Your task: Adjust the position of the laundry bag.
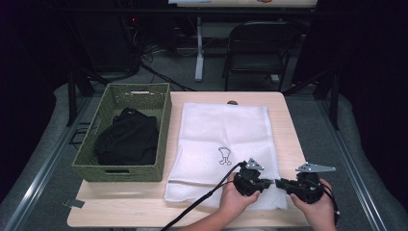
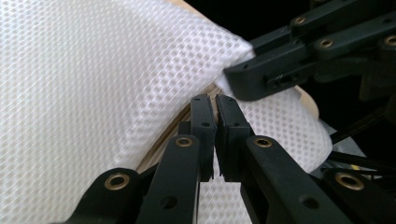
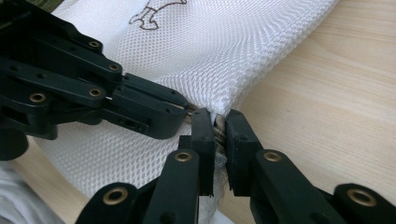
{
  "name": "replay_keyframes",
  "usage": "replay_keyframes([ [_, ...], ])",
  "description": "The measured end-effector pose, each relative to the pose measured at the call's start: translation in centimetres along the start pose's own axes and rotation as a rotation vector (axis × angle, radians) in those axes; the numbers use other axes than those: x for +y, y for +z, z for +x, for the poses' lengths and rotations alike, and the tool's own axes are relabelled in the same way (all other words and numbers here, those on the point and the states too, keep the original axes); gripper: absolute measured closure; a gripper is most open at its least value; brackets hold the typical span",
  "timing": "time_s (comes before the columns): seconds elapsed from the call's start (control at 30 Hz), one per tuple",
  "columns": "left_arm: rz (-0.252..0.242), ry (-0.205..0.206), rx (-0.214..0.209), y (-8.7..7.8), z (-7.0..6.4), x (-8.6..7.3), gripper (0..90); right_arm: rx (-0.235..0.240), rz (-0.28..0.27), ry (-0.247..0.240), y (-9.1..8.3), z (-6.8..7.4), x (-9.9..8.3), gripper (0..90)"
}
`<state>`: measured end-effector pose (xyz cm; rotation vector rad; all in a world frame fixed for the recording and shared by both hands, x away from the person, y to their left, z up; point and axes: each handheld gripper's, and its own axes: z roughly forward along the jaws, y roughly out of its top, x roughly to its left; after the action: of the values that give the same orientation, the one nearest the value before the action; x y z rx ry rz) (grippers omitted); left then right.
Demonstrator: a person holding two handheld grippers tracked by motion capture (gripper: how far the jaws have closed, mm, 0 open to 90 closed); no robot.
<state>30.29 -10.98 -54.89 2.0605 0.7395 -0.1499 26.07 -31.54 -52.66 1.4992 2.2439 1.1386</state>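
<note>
Both grippers work the near right corner of the white mesh bag (image 1: 223, 144), which lies flat on the wooden table (image 1: 293, 144). Left gripper (image 2: 214, 99): jaws pressed together, pinching the bag's edge. Right gripper (image 3: 218, 116): jaws clamped on the same corner, mesh bunched between them. The tips nearly meet. Green woven basket (image 1: 163, 125) with black clothes (image 1: 127, 137) sits just left of the bag.
</note>
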Motion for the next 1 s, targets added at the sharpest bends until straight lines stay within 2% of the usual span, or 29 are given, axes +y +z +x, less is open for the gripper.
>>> replay_keyframes([
  [0.1, 0.01, -0.008, 0.011, -0.3, 0.4, -0.2, 87.1, -0.021, 0.001, -0.004, -0.1, -0.1, 0.0, 83.5],
  [0.13, 0.007, -0.017, -0.001, -0.3, 0.5, -0.3, 87.1, -0.02, 0.003, 0.001, -0.2, -0.3, -0.1, 83.5],
  [0.43, 0.013, -0.011, 0.013, -0.8, 0.6, -0.6, 87.0, -0.005, 0.008, 0.003, 0.0, -0.4, -0.1, 83.4],
  [0.53, 0.021, -0.008, 0.019, -1.0, 0.8, -0.7, 87.0, -0.024, 0.007, -0.002, -0.1, -0.4, -0.2, 83.4],
  [0.7, 0.014, -0.004, 0.023, -1.3, 0.8, -0.7, 87.0, -0.012, 0.003, 0.01, -0.1, -0.5, -0.1, 83.3],
  [0.83, 0.025, -0.006, 0.041, -1.3, 0.9, -1.0, 87.0, -0.046, 0.014, -0.011, 0.0, -0.4, -0.2, 83.3],
  [1.0, 0.017, -0.019, 0.045, -1.8, 1.3, -1.3, 87.0, -0.038, 0.011, 0.002, 0.0, -0.6, -0.2, 83.2],
])
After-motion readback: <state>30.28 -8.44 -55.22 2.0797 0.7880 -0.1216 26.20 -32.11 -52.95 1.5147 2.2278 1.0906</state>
